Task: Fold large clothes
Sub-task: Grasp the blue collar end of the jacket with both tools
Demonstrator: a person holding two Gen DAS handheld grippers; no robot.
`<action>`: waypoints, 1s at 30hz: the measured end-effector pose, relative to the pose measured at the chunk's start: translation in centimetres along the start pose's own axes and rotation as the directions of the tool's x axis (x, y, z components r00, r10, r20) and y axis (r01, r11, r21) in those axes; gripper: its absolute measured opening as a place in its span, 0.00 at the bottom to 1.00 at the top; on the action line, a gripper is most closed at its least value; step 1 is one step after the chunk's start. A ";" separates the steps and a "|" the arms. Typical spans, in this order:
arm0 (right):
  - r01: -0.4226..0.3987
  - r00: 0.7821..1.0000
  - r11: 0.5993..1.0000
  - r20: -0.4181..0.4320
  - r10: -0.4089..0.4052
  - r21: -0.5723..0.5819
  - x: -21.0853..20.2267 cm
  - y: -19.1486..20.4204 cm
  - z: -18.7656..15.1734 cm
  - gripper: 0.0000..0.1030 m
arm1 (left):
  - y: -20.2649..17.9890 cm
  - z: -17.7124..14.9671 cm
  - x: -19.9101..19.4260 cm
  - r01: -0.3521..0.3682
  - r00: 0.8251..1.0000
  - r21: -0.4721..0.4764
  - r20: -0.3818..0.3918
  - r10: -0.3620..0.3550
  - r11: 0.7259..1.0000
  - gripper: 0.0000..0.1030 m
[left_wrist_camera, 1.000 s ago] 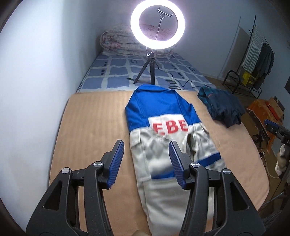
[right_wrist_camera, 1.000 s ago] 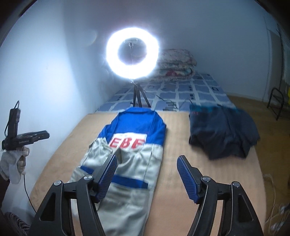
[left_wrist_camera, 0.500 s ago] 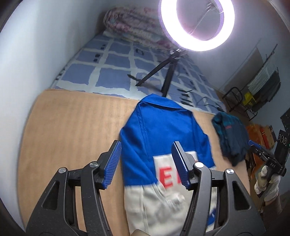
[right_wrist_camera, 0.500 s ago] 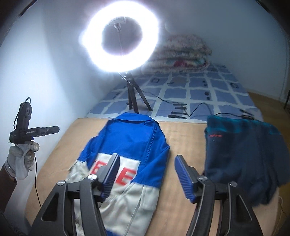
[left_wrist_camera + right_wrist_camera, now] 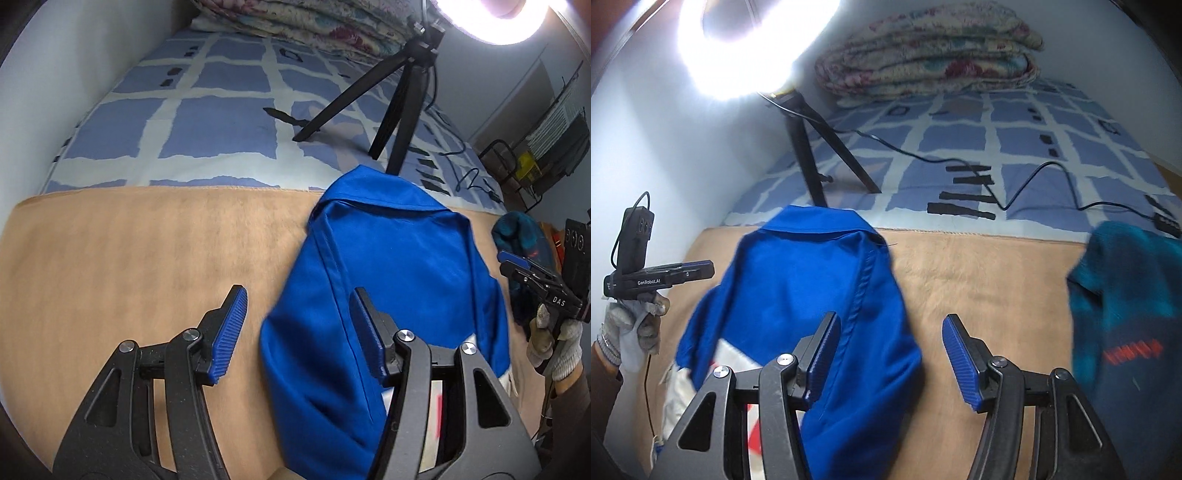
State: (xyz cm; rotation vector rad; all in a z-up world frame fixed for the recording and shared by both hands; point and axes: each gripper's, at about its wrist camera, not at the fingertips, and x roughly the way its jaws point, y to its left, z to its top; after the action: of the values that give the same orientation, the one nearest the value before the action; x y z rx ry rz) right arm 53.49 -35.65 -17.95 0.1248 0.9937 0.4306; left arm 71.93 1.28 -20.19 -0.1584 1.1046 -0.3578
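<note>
From the left wrist view, the left gripper [image 5: 295, 332] hung over the tan blanket [image 5: 129, 258] with its jaws parted and nothing between them; the blue jacket [image 5: 399, 266] lay flat on the blanket, its left seam edge running under the right-hand finger. Bare blanket stretched wide to the left, up to the wall. The collar end reached the blanket's far edge, just short of the tripod [image 5: 391, 110] on the checked sheet [image 5: 221, 125].

From the right wrist view, the right gripper [image 5: 890, 354] stood equally parted and empty above the jacket's right edge. Open blanket lay between that edge and the dark teal garment [image 5: 1126, 295] at the right.
</note>
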 end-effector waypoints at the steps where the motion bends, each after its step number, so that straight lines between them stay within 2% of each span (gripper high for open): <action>1: -0.009 1.000 1.000 -0.007 0.009 0.005 0.8 -0.2 0.3 0.58 | 0.0 0.1 0.7 0.010 1.000 0.005 -0.005 -0.010 1.000 0.58; 3: -0.031 0.999 0.999 -0.015 0.031 0.025 2.0 -0.7 0.6 0.54 | -0.1 0.2 1.9 0.028 0.999 0.014 -0.019 -0.027 1.000 0.58; 6: -0.068 0.997 0.996 -0.031 0.070 0.058 3.8 -1.3 0.8 0.53 | -0.6 0.1 3.3 0.024 0.999 0.045 -0.024 -0.023 0.999 0.58; 8: -0.079 0.996 0.995 -0.043 0.082 0.061 4.8 -1.3 0.9 0.53 | -1.3 0.1 3.5 0.021 1.000 0.082 -0.016 -0.020 0.996 0.52; 10: -0.083 0.995 0.995 -0.042 0.085 0.055 5.2 -1.2 1.0 0.52 | -1.8 0.2 3.8 0.007 1.000 0.103 -0.015 -0.005 0.995 0.36; 11: -0.088 0.995 0.995 -0.042 0.090 0.050 5.3 -1.1 1.1 0.46 | -2.0 0.2 3.9 -0.001 1.000 0.108 -0.015 0.003 0.994 0.31; 12: -0.094 0.994 0.994 -0.044 0.096 0.047 5.5 -1.0 1.2 0.33 | -2.2 0.3 4.0 -0.009 1.000 0.107 -0.018 0.011 0.994 0.22; 14: -0.115 0.991 0.993 -0.057 0.118 0.039 5.9 -0.5 1.3 0.16 | -2.6 0.3 4.0 -0.032 0.999 0.113 -0.020 0.035 0.993 0.12; 16: -0.086 0.994 0.996 -0.060 0.086 -0.004 5.9 0.6 1.4 0.09 | -3.3 0.2 3.7 -0.066 0.998 0.150 -0.008 0.068 0.986 0.04; 17: -0.064 0.996 0.997 -0.061 0.062 -0.033 5.8 1.2 1.4 0.03 | -3.7 0.1 3.4 -0.080 0.997 0.167 0.004 0.081 0.983 0.03; 20: -0.008 0.999 0.997 -0.047 0.004 -0.081 4.8 2.5 1.5 0.00 | -4.5 -0.2 1.9 -0.077 0.996 0.176 0.052 0.069 0.981 0.01; 30: -0.044 0.993 0.998 0.107 0.049 -0.045 -2.5 4.6 1.5 0.00 | -6.9 -2.0 -5.8 0.007 0.984 0.176 0.176 -0.038 0.984 0.00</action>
State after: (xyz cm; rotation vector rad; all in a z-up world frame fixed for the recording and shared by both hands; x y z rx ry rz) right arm 52.21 -32.32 -13.79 0.1321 0.8766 0.4825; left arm 66.37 -2.99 -14.08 -0.0461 0.8902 -0.4503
